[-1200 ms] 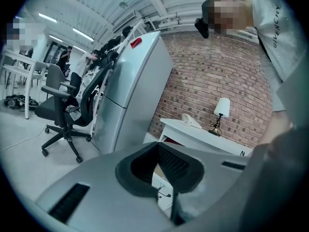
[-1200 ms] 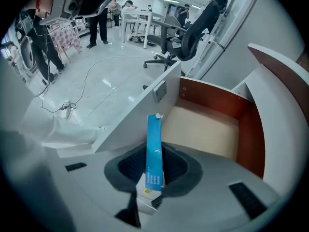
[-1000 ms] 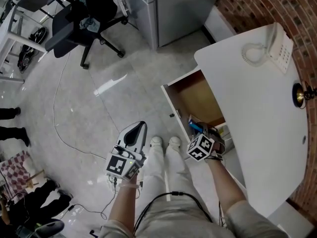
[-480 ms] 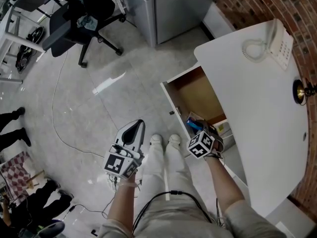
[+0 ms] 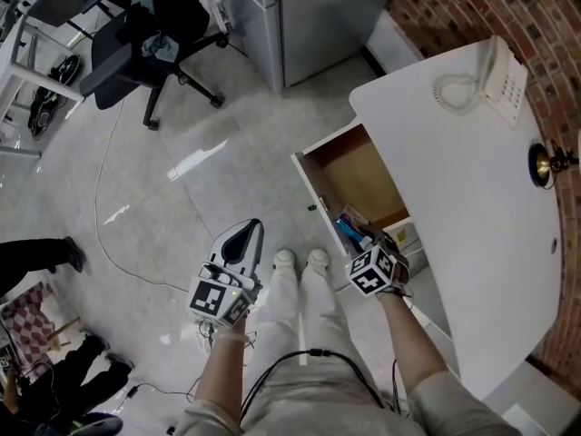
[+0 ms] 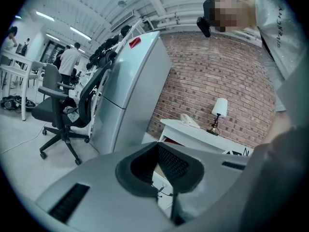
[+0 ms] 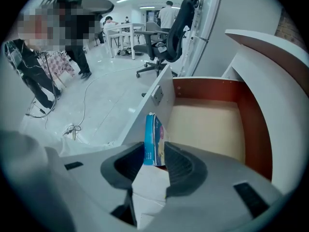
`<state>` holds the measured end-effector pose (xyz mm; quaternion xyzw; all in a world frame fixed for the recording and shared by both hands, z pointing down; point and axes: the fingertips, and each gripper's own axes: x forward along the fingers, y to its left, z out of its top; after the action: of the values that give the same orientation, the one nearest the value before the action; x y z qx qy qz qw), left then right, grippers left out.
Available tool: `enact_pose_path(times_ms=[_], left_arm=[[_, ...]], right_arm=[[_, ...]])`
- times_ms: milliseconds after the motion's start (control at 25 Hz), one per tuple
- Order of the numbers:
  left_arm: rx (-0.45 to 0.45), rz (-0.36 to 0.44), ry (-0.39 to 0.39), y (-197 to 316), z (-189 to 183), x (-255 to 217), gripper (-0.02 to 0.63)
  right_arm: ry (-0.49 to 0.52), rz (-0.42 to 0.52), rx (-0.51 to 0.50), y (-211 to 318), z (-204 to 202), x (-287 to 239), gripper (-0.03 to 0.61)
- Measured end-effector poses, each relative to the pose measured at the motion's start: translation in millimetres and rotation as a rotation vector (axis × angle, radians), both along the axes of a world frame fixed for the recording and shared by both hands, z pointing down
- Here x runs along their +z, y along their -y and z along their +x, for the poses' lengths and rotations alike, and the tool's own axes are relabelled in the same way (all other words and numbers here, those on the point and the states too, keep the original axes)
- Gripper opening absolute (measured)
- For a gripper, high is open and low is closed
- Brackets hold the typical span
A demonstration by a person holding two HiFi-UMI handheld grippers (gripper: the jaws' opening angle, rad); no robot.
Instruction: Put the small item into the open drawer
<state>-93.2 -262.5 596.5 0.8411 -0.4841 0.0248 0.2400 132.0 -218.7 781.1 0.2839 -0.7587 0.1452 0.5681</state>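
Right gripper (image 7: 155, 153), jaws just opened wide around the upright blue packet (image 7: 153, 137), which could be snagged and tipped over the drawer (image 7: 207, 88) front.

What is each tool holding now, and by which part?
Nothing is gripped. The right tool has just been opening; the blue packet stands loose, its near end between the jaws. The left tool is shut, empty.

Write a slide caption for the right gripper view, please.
Right claw, jaws just opened, with a thin blue packet between them, above the open white drawer.
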Motion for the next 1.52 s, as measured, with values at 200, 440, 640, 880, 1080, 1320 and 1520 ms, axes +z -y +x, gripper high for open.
enact_pose_path(times_ms=[200, 440, 640, 880, 1080, 1320, 1520], left_arm=[[0.01, 0.014, -0.004, 3.7, 1.8, -11.6, 0.005], [0.037, 0.05, 0.003, 4.3, 2.4, -24.8, 0.005], [0.035, 0.08, 0.003, 9.2, 2.1, -40.4, 0.005], [0.043, 0.111, 0.017, 14.4, 0.6, -58.8, 0.005], [0.044, 0.128, 0.024, 12.6, -1.2, -73.4, 0.005], [0.037, 0.15, 0.031, 11.0, -5.0, -88.8, 0.005], [0.03, 0.179, 0.04, 14.0, -8.8, -104.4, 0.005]], right_arm=[[0.042, 0.025, 0.023, -2.1, -7.5, -19.8, 0.138], [0.129, 0.071, 0.091, 4.5, -19.1, -54.7, 0.11], [0.202, 0.137, 0.137, 17.1, -25.9, -89.6, 0.058], [0.278, 0.226, 0.155, 32.2, -31.6, -128.5, 0.014], [0.348, 0.255, 0.193, 35.6, -33.3, -159.0, 0.006], [0.421, 0.304, 0.218, 41.7, -31.8, -190.4, 0.006], [0.463, 0.347, 0.224, 51.8, -32.0, -215.4, 0.006]])
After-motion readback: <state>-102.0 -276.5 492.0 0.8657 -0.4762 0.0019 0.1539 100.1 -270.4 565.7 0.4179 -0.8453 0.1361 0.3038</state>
